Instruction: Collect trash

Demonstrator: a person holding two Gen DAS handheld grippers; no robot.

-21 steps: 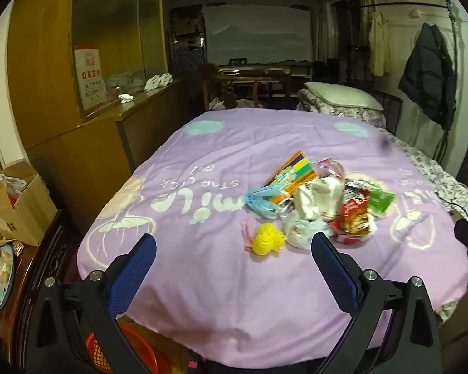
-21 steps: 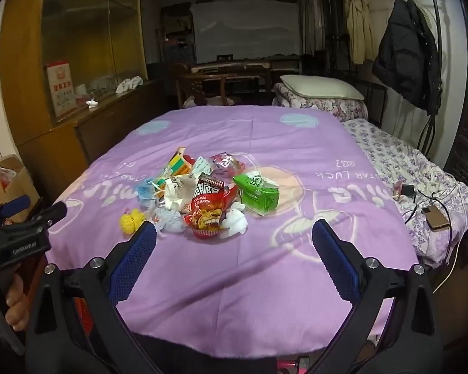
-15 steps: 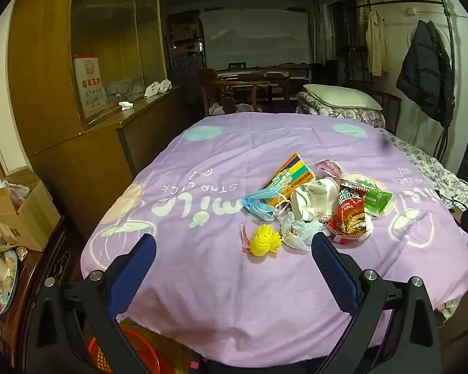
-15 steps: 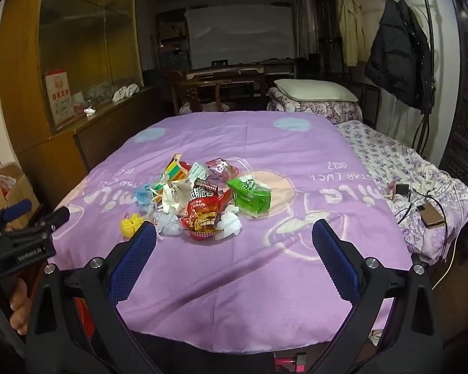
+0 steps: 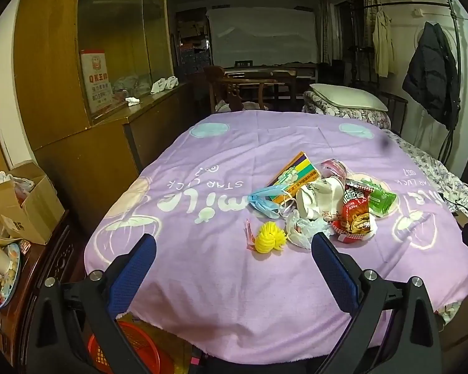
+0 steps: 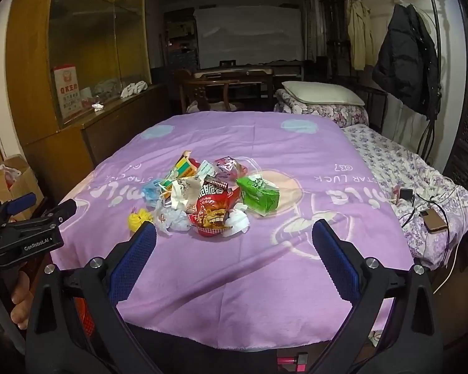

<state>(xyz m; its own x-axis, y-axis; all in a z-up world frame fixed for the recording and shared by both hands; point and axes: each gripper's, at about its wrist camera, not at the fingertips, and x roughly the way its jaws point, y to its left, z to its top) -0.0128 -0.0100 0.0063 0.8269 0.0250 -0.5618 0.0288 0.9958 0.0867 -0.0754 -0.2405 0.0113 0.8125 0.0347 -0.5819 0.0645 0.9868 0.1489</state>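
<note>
Crinkled wrappers (image 6: 213,210) heaped mid-frame on soft purple cloth (image 6: 265,268). Lower left: red mesh basket (image 5: 131,347), contents hidden. Left gripper (image 5: 234,261) and right gripper (image 6: 234,249) fingers spread, pinching nothing.

my left gripper (image 5: 232,249) and right gripper (image 6: 234,237) both gape wide, tilted downward, nothing between the pads.

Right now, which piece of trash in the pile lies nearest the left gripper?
The yellow frilly ball, alone at the pile's near left edge on the purple cloth. The blue face mask, red snack bag and green packet lie farther back.
</note>
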